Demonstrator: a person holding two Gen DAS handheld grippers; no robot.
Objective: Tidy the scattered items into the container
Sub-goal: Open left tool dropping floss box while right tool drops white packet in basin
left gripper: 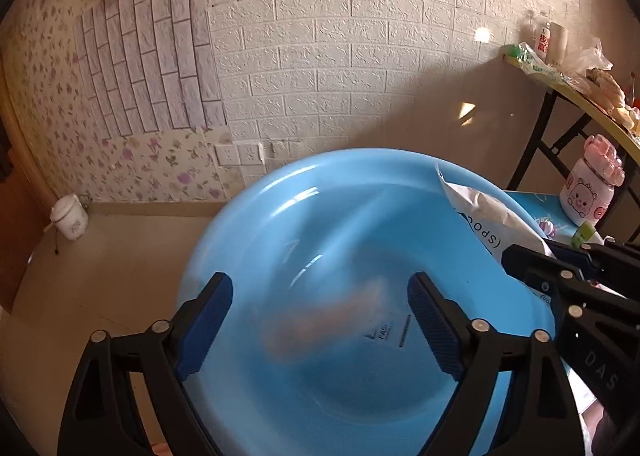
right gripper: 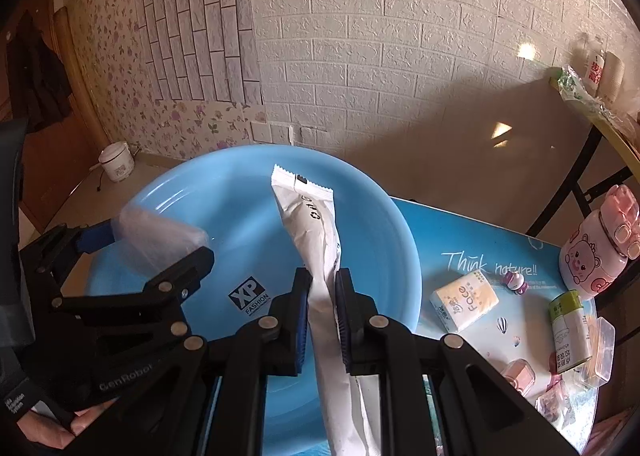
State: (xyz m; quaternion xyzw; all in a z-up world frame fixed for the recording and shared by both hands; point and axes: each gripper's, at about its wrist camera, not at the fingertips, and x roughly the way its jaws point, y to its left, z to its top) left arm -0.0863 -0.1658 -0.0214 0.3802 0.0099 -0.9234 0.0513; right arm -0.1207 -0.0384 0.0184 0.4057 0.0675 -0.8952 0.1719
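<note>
Packet axis: the long white packet (right gripper: 320,240) runs lengthwise away from the right wrist camera, its crimped end pointing out over the blue basin (right gripper: 224,192), its near end trailing under the camera.
Packet look: white wrapper, creased, dark print partly readable, zigzag seal at the far end.
Right gripper (right gripper: 323,316): clamped narrow on the packet near its middle, pads pressed against both sides.
Left gripper (left gripper: 320,320): jaws wide apart over the basin; a blurred pale object (left gripper: 324,316) shows between them, contact cannot be told.
Basin: wide, shallow; rim just beside the blue tabletop (right gripper: 472,240).
Room to move: tissue pack (right gripper: 464,302), pink bottle (right gripper: 596,252), green-capped tube (right gripper: 570,330) and clear box (right gripper: 600,352) crowd the table's right side.
</note>
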